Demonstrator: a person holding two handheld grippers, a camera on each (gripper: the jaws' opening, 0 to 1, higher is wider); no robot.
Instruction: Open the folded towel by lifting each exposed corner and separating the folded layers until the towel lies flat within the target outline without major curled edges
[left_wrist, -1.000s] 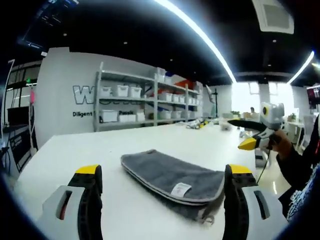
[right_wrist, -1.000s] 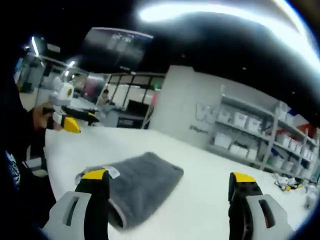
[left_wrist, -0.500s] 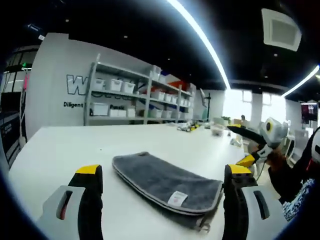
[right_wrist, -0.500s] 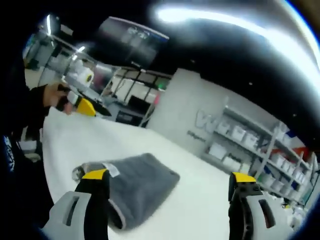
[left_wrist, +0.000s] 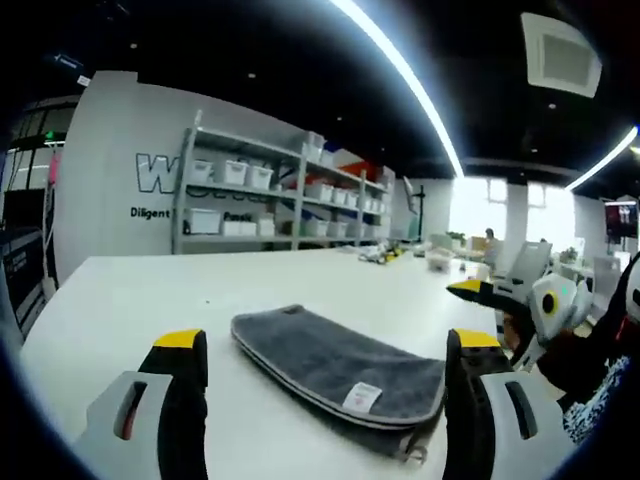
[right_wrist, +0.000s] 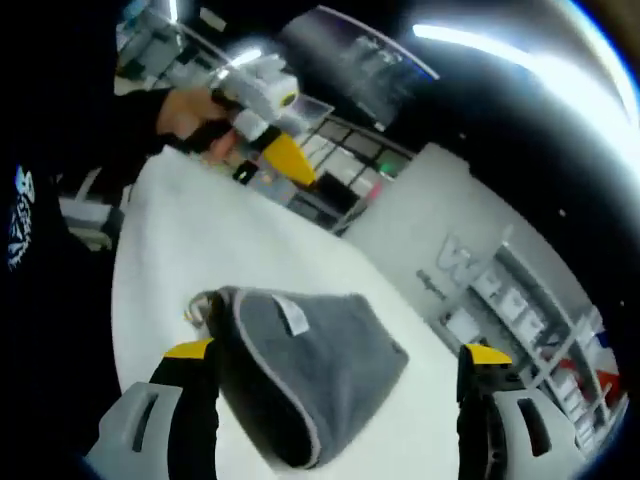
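Right gripper view: tilted down closer over the folded towel (right_wrist: 310, 375) on the bench (right_wrist: 180, 250), both tools released, right tool (right_wrist: 335, 400) nearing an exposed corner, nothing unfolded yet.

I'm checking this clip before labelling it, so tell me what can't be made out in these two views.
- Target outline: no marking can be made out on the white table in either view.
- Towel: its near corner sits behind the left claw jaw in the left gripper view; the label print is too small to read.
- Wall lettering: cut off by the shelving in the left gripper view.
- Towel layer count: folded edges blur in the right gripper view.
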